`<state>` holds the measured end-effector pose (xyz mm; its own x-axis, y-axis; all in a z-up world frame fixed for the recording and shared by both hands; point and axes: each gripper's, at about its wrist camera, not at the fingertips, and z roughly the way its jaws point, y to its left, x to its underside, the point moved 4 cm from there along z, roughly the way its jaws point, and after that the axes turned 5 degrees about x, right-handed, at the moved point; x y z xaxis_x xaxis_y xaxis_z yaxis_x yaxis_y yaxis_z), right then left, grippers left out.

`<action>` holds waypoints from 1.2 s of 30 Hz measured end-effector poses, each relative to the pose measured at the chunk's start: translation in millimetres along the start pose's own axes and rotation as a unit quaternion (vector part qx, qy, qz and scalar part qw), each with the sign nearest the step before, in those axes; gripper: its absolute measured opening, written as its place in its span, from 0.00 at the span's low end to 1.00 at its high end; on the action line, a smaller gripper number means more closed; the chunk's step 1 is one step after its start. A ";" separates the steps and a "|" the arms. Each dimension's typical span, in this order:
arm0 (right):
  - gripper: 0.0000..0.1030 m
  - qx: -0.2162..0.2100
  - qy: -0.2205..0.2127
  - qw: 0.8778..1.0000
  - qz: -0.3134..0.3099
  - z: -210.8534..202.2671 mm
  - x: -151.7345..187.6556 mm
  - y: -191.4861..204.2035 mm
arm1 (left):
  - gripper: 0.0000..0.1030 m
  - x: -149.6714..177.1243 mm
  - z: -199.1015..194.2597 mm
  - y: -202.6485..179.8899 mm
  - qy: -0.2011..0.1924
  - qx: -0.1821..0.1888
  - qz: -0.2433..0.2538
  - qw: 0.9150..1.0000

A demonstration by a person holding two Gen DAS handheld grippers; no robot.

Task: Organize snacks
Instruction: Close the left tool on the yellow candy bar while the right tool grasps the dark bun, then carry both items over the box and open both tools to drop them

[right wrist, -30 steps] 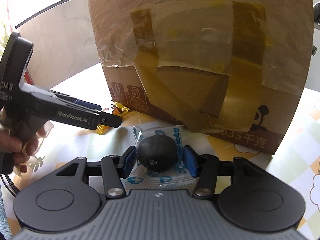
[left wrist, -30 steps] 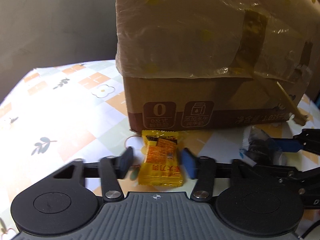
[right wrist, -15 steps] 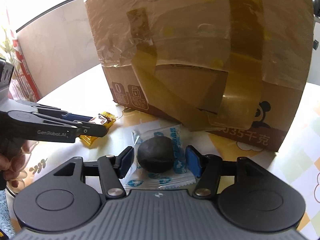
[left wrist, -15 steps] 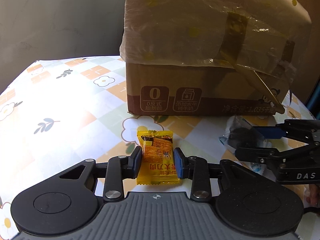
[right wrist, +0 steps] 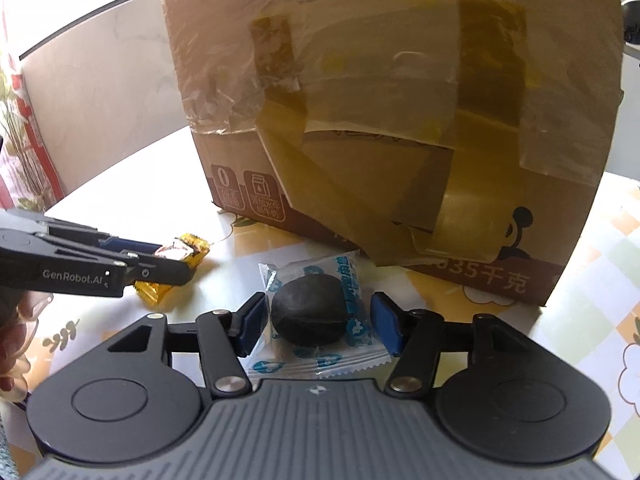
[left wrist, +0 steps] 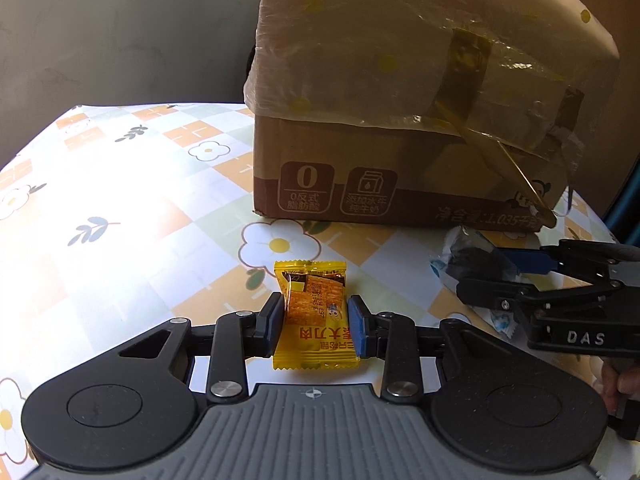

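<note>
My left gripper pinches the yellow snack packet, my right gripper is closing around the dark-ball packet without squeezing yet, and both sit on the desk outside the taped box, nothing sorted.

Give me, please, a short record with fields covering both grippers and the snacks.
left gripper: shut on the yellow packet, pads against its two sides
right gripper: jaws closing, with the clear packet between them
clear packet: holds a dark round snack, lies on the tablecloth
cardboard box: taped, stands just behind both packets
tablecloth: checked, with flowers and leaves
</note>
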<state>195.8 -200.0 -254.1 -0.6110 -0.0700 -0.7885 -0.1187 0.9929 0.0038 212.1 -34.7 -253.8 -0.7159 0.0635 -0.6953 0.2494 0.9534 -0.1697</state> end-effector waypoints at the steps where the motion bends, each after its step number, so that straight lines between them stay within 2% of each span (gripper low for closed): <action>1: 0.57 -0.001 -0.001 1.000 0.001 -0.6 -0.3 -0.8 | 0.35 1.3 -1.2 -0.5 0.001 0.003 -0.001 1.000; 12: 0.52 -0.007 -0.018 1.000 -0.005 -7.0 0.4 1.0 | 0.35 11.3 -12.8 -4.4 0.010 0.016 -0.015 1.000; 20: 0.46 -0.031 -0.034 0.999 -0.024 -21.3 1.5 9.6 | 0.35 3.0 -28.4 -6.6 -0.016 0.022 -0.018 0.999; 29: 0.45 -0.069 -0.066 0.995 -0.018 -56.7 -10.1 24.1 | 0.35 -16.6 -57.7 -5.2 -0.065 0.025 -0.022 0.997; 36: 0.45 -0.098 -0.143 0.985 -0.027 -104.8 -47.2 37.9 | 0.35 -53.8 -105.6 -10.5 -0.133 0.036 -0.010 0.990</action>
<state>138.1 -169.1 -152.3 -0.3583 -0.0647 -0.9314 -0.3113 0.9488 0.0539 179.1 -17.0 -140.8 -0.5272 -0.0445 -0.8486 0.2899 0.9293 -0.2289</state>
